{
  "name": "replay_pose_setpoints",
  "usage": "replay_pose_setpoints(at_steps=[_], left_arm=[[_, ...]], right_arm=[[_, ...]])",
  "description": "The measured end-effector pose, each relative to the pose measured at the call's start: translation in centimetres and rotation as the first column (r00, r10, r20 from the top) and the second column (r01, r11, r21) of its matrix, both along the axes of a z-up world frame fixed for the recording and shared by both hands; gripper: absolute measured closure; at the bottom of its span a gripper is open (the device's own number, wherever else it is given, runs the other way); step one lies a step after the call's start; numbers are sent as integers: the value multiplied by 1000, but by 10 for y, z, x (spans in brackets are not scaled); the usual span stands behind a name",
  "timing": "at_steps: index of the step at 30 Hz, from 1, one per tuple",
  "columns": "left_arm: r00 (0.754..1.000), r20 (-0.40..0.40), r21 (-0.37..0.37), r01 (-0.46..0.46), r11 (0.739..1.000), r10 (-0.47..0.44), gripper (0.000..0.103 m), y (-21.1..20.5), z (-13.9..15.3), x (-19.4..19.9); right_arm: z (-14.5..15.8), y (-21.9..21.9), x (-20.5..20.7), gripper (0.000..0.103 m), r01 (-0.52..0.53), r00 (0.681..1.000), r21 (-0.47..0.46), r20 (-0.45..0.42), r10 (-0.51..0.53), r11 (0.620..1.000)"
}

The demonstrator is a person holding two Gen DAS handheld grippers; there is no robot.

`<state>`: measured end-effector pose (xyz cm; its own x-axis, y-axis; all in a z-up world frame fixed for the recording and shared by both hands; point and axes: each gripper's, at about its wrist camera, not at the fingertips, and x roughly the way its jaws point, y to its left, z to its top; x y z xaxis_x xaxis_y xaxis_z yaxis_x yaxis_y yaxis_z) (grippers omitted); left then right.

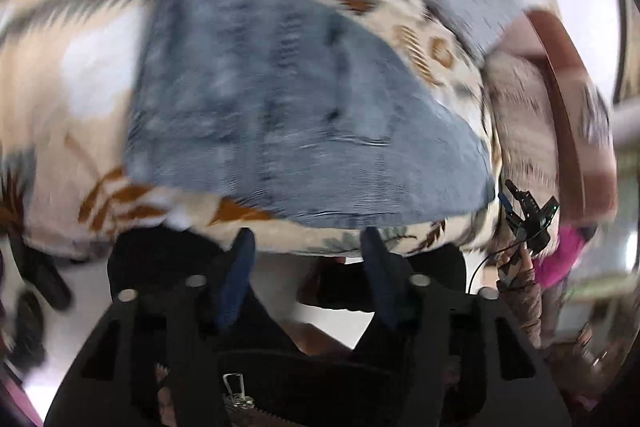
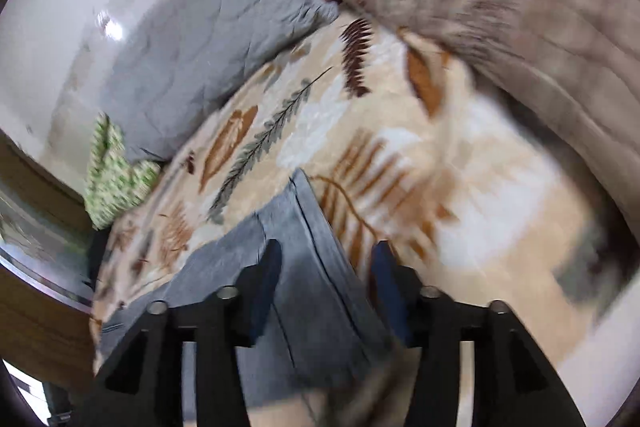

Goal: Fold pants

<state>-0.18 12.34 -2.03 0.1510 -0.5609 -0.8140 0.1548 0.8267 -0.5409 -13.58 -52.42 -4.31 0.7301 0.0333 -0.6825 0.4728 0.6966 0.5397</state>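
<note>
Blue-grey denim pants lie folded into a broad flat shape on a beige leaf-print bedspread. My left gripper hovers just short of their near edge, its jaws apart with nothing between them. In the right wrist view a narrower end of the pants runs under and between the fingers of my right gripper. Its jaws stand apart and the pads do not visibly press the cloth. Both views are motion-blurred.
A grey quilted pillow lies at the far side of the bed, with a green patterned cloth beside it. A bunched brown-beige blanket fills the right. The wooden bed frame borders the left. A hand holds a black device at the right.
</note>
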Motion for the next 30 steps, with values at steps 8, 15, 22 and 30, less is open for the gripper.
replay_pose_setpoints(at_steps=[8,15,22,30], left_arm=[[968,82,126,226,966,-237,40,-128,39,37],[907,56,258,390,884,-417,40,-259,37,63],[853,-8,271,505,819,-523,40,-378,20,85],[833,-39,261,541,799,-552,40,-494,-2,131]], right_arm=[[-43,16,-59,49,24,992,230,112,-51,973],[-73,28,-48,49,-1,971,359,225,-86,933],[-84,21,-35,52,-55,937,435,334,-104,899],[-96,18,-47,55,-96,900,447,420,-114,889]])
